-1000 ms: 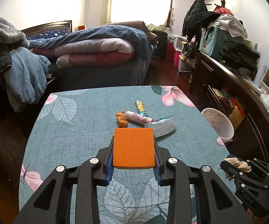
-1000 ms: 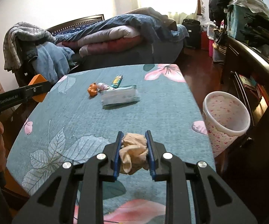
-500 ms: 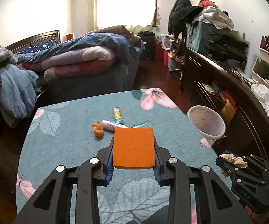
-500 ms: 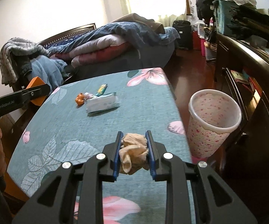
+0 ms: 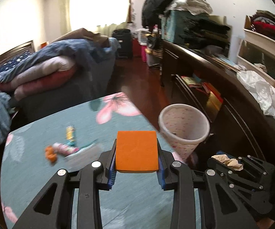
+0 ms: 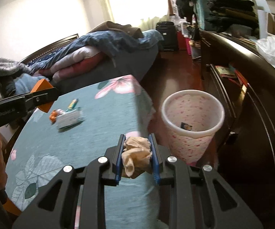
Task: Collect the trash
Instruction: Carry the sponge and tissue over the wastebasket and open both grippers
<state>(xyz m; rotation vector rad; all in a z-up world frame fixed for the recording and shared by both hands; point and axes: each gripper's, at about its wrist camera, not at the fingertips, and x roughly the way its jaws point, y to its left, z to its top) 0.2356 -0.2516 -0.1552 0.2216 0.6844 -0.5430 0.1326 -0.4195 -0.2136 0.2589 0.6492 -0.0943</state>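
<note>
Your right gripper [image 6: 137, 157] is clamped on a crumpled beige tissue wad [image 6: 136, 155], which sits squeezed between its blue-lined fingers, over the table edge and just beside the pink-speckled white plastic waste bin [image 6: 192, 123]. The bin stands on the dark wood floor, off the table's corner, and at least one small printed scrap lies at its bottom.

Your left gripper [image 5: 137, 152] is closed on a flat orange square sponge-like pad [image 5: 137, 150], held above the teal floral tablecloth [image 5: 42, 171], with the bin ahead and to the right of it.

You appear to be in the carry-and-drop step: the wad is picked up but not yet over the bin's mouth. The next move calls for you to bring the right gripper over the rim so the wad hangs inside the opening, then let the fingers part. Keep clear of the rim; the bin looks light and may tip if nudged.

On the cloth, well away from the bin, more things lie in a cluster: a white wet-wipe style pack [image 6: 69, 118], a small orange lump [image 6: 52, 115], a pink-and-white tube [image 5: 65, 148] and a small green-and-yellow wrapper [image 6: 73, 103]. Their printing is too blurred to read.

The only legible writing is white lettering on the left gripper's black arm in the right wrist view, seemingly "GenRobot.AI", though it is small.
</note>
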